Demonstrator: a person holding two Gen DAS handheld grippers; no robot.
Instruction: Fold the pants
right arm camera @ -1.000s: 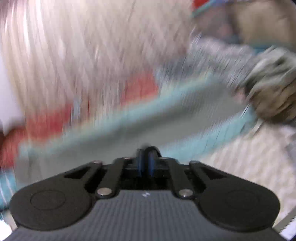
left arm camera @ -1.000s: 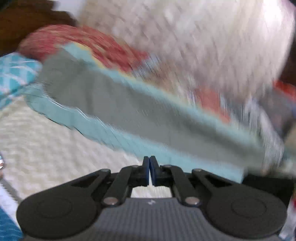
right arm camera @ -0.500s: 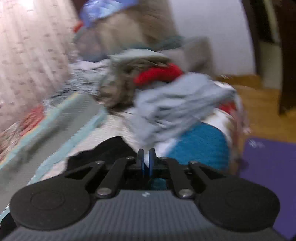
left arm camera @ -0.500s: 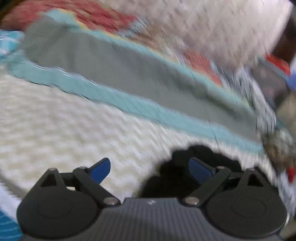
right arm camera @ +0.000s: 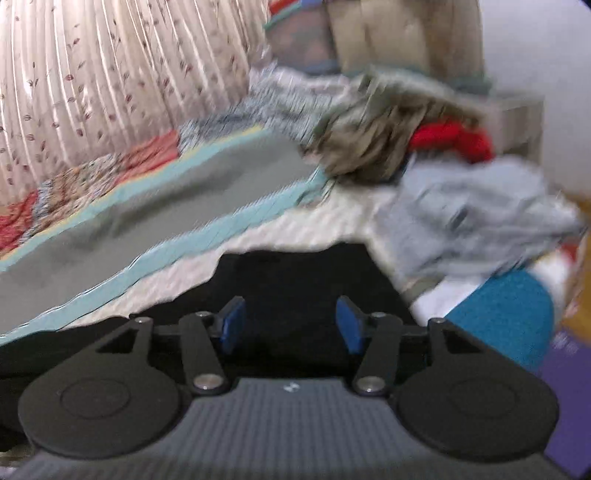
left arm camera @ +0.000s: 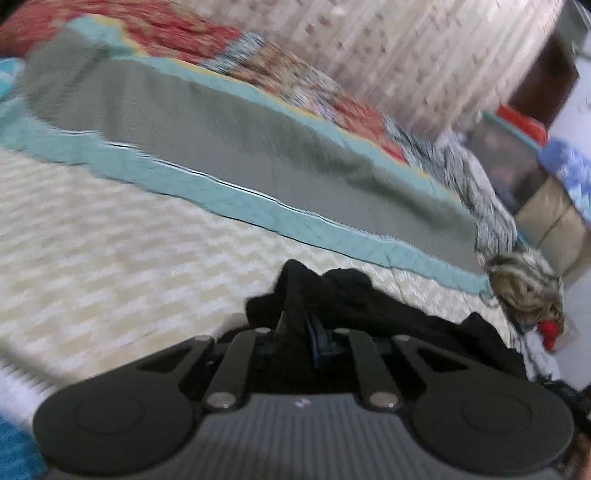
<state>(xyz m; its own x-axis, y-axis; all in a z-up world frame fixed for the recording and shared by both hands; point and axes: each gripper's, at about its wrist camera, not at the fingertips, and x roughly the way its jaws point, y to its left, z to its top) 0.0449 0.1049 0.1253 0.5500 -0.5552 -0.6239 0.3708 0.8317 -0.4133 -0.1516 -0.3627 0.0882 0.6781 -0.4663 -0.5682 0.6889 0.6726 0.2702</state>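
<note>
The work surface was a bed covered by a cream, zigzag-textured bedspread (left arm camera: 110,258). Across its far side lay a grey blanket (left arm camera: 229,147) edged in teal, running in the left wrist view from about ten o'clock down toward four o'clock. Beyond it sat a red patchwork quilt (left arm camera: 155,33), and behind that hung a pale pleated curtain (right arm camera: 110,74) printed with small leaves. At the blanket's end rested a brownish crumpled garment (right arm camera: 369,144) with a red cloth (right arm camera: 454,142) touching it, and just beside those a light blue-grey garment (right arm camera: 480,218) was heaped. A teal-blue rounded cushion (right arm camera: 506,317) showed at four o'clock in the right wrist view, with a purple mat (right arm camera: 565,406) below it.

The black pants (left arm camera: 347,291) lay bunched on the bedspread, directly ahead of both tools. In the left wrist view their long axis ran roughly from the centre toward four o'clock, a peak of cloth rising at the twelve o'clock side of the fingers; which end was the waistband could not be told from the blurred, dark fabric. In the right wrist view the pants (right arm camera: 295,273) spread as a flat dark sheet from eight o'clock across to the centre.

The left gripper (left arm camera: 306,332) had its blue-padded fingers drawn together, pinching a fold of the pants. The right gripper (right arm camera: 291,328) had its fingers spread wide apart, nothing between them, above the black cloth.
</note>
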